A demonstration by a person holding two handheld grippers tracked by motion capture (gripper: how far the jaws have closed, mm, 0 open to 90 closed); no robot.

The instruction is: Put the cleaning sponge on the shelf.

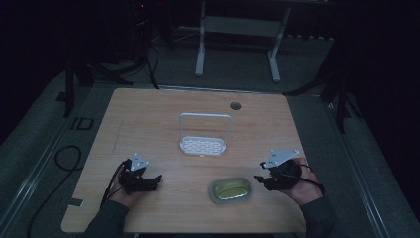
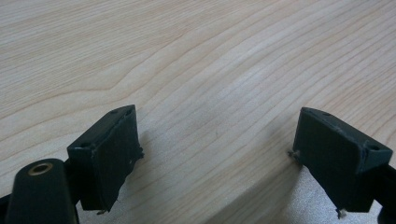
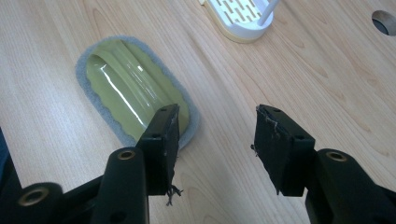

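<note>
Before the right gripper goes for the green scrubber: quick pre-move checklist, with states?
1. Right gripper open: ok, jaws stand apart with bare table between them.
2. Right gripper empty: ok.
3. Green scrubber free to grasp: ok, it lies flat on the table, nothing on it.
4. Scrubber between the jaws: not ok, in the right gripper view it lies beside one jaw, outside the gap.
5. Left gripper out of the way: ok, open, empty, at the far side of the table's near edge.
6. White rack clear of the path: ok, it stands farther back.
</note>
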